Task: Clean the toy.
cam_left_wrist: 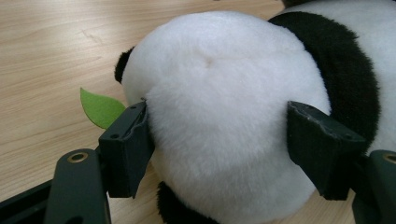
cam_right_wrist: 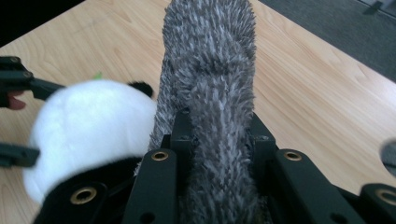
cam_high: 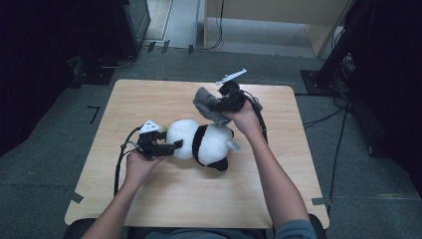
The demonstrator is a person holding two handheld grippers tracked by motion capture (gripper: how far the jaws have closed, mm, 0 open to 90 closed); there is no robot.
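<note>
A black-and-white panda plush (cam_high: 204,142) lies on its side in the middle of the wooden table (cam_high: 199,199). My left gripper (cam_high: 174,146) comes in from the left, and its two jaws press into the fur on either side of the panda's white head (cam_left_wrist: 224,93). A small green felt leaf (cam_left_wrist: 100,108) pokes out beside the head. My right gripper (cam_high: 219,105) hovers just behind and above the panda's body, shut on a grey fuzzy cloth (cam_high: 205,99). That cloth (cam_right_wrist: 210,56) rises from between the right gripper's jaws (cam_right_wrist: 219,126), with the panda (cam_right_wrist: 88,126) just to its left.
The table's far edge lies a short way behind the right gripper. Grey carpet surrounds the table, with cables (cam_high: 323,119) on the floor to the right and dark equipment (cam_high: 129,25) at the back left. Bare tabletop stretches in front of the panda.
</note>
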